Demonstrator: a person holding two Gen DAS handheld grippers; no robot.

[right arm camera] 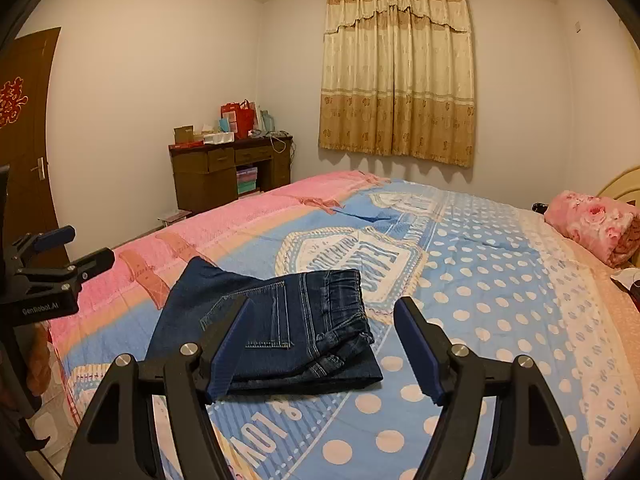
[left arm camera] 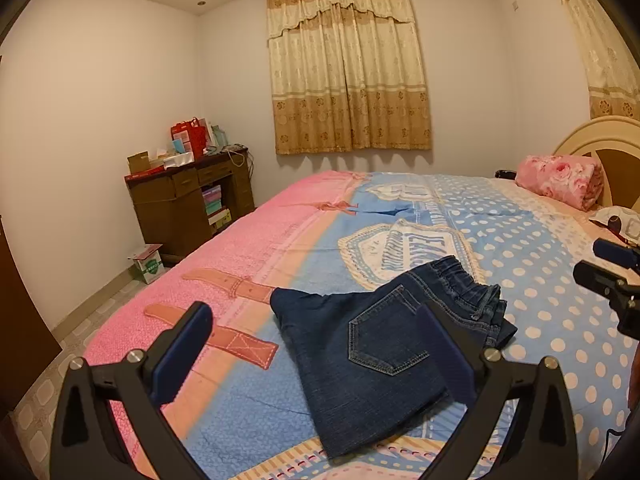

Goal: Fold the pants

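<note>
A home bedroom. A wide bed (right arm camera: 500,280) with a pink-and-blue patterned cover fills it, a rolled floral blanket (right arm camera: 596,224) at its headboard. Beige curtains (right arm camera: 396,72) hang behind, beside a cluttered wooden desk (right arm camera: 224,176).

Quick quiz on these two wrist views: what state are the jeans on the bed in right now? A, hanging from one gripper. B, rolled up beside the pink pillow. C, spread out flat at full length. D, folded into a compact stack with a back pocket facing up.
D: the jeans lie on the bedspread as a layered stack, back pocket up, with the left gripper and right gripper both open and holding nothing.
</note>
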